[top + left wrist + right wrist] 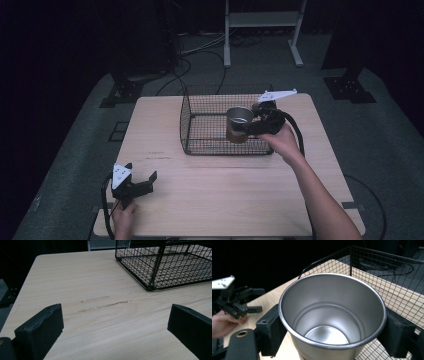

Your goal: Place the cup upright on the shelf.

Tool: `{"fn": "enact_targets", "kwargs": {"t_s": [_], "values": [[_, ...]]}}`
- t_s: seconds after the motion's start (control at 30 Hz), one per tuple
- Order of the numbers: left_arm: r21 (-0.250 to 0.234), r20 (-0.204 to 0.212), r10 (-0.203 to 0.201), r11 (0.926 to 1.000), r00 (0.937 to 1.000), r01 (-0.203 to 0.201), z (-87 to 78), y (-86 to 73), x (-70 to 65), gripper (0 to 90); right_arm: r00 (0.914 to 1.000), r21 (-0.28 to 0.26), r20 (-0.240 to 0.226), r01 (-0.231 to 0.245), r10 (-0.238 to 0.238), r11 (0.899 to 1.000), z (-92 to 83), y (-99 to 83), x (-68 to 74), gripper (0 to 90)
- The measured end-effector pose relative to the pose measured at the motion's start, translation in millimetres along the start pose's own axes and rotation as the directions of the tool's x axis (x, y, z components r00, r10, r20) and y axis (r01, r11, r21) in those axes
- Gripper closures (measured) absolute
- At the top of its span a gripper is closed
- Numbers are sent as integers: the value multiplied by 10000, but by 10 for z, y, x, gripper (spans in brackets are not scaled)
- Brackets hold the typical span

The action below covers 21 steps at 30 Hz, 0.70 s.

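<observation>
An empty metal cup hangs upright over the black wire basket, with my right gripper shut on its sides. In the right gripper view the cup sits between the two black jaws, its shiny inside bare. My left gripper rests low at the table's front left corner, jaws wide apart with nothing between them. In the left gripper view its fingers frame bare wood, and the basket's near corner stands ahead to the right.
The wooden table has a scuffed mark ahead of the left gripper. Dark floor, cables and a white stand lie beyond the far edge. The left gripper in a hand shows far off in the right gripper view.
</observation>
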<state>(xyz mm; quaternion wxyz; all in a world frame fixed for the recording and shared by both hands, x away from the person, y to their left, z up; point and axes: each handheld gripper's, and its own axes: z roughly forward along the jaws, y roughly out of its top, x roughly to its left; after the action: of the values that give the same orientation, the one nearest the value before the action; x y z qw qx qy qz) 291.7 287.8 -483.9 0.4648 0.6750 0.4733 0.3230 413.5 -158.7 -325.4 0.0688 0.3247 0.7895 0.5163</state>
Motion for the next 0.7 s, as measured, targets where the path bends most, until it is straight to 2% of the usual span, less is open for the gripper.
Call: {"fn": "enact_targets", "kwargs": {"t_s": [0.2, 0.23, 0.33, 0.6, 0.7], "values": [[50, 4, 12, 10000, 10000, -12, -3, 1, 5, 0, 9995, -23, 34, -328, 328, 9995, 51, 71, -115, 179], [47, 4, 19, 10000, 10000, -19, -2, 1, 5, 0, 9991, 52, 223, -367, 366, 9993, 75, 105, -167, 179], [58, 17, -16, 10000, 10000, 16, -2, 1, 3, 0, 9981, 120, 341, -511, 507, 9986, 117, 153, -230, 179], [32, 31, -15, 10000, 10000, 15, 0, 1, 3, 0, 9962, 475, 732, -512, 477, 9976, 273, 299, -300, 179], [11, 39, -29, 10000, 10000, 29, -1, 0, 7, 0, 9956, 624, 726, -639, 593, 9960, 344, 361, -320, 179]]}}
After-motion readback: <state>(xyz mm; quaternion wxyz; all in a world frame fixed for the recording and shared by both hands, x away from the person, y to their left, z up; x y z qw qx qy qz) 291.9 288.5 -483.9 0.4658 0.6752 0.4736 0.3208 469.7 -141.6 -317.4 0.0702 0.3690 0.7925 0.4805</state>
